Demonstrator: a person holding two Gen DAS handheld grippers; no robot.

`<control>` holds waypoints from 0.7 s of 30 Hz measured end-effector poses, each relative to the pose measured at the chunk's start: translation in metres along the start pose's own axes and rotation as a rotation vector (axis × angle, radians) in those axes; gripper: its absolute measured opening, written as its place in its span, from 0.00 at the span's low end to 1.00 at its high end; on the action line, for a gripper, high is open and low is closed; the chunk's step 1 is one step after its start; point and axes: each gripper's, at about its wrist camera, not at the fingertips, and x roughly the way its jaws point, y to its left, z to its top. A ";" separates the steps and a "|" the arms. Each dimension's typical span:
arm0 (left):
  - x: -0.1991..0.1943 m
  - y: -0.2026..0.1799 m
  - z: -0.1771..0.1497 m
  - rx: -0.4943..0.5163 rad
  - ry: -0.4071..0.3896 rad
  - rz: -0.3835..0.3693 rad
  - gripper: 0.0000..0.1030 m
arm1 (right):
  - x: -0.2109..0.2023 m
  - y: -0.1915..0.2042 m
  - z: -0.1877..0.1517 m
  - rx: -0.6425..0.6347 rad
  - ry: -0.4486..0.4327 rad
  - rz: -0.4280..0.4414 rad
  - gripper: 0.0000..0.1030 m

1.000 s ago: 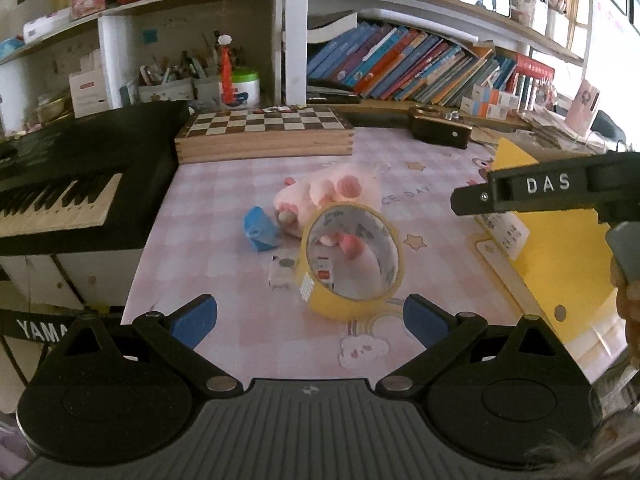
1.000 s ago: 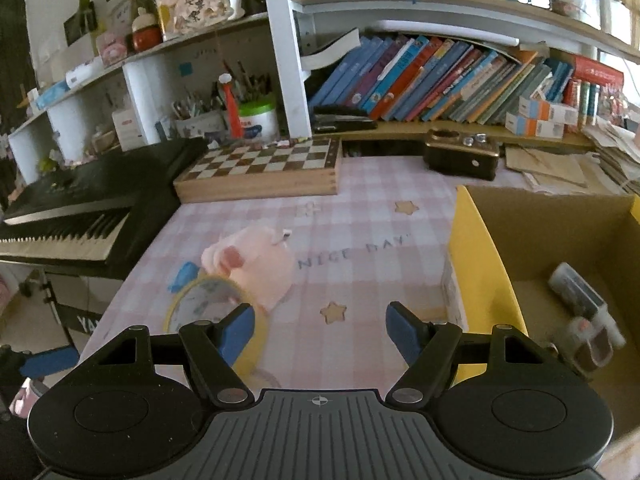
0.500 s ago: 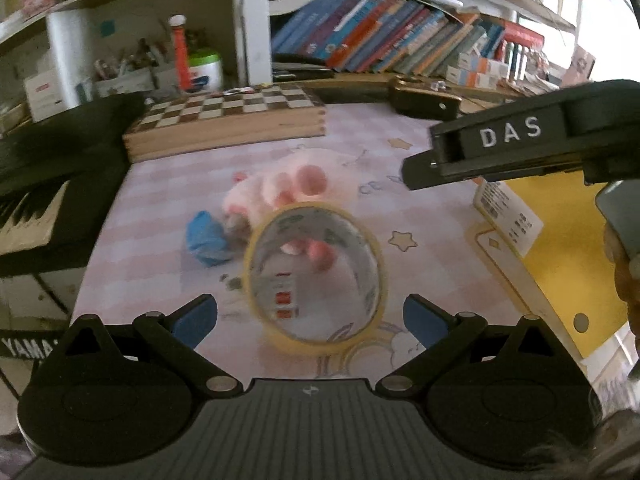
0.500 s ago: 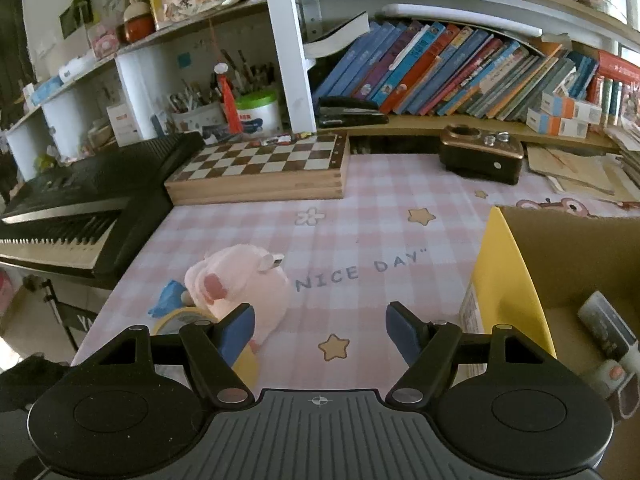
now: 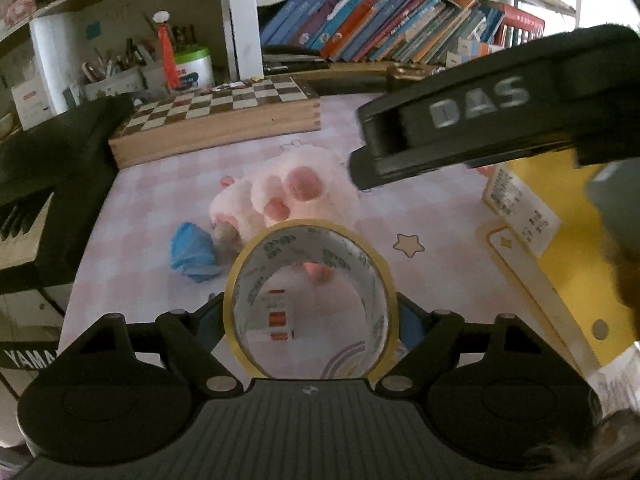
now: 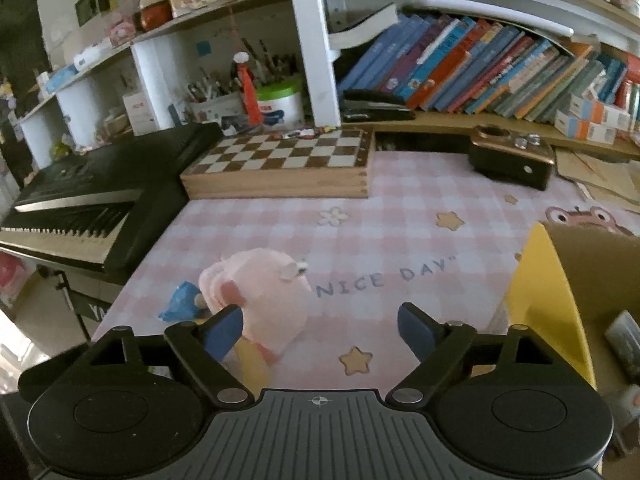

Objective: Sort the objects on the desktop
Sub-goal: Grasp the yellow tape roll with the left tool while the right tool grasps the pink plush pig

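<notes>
I was in a home, in what looked like a study or hobby corner. My counter [image 6: 420, 216] wore a pink checked cloth printed with stars and "NICE DAY". Behind it stood white shelves [image 6: 312, 40] crammed with leaning books [image 6: 480, 68], a tub of pens [image 6: 216, 94], small boxes and ornaments. A wooden chessboard [image 6: 288, 164] lay at the back of the counter, and a black keyboard [image 6: 80, 208] sat beside it on its own stand. A pink plush toy [image 6: 260, 292] lay on the cloth, and a yellow cardboard box [image 6: 548, 304] stood at the right edge.
</notes>
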 end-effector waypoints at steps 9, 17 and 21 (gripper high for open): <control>-0.032 0.037 -0.011 -0.149 0.021 0.057 0.79 | 0.045 0.022 0.013 -0.101 0.092 0.074 0.96; -0.039 0.055 -0.013 -0.203 0.018 0.106 0.79 | 0.097 0.039 0.019 -0.254 0.167 0.104 0.96; -0.040 0.058 -0.012 -0.208 0.015 0.102 0.79 | 0.106 0.043 0.016 -0.297 0.175 0.165 0.83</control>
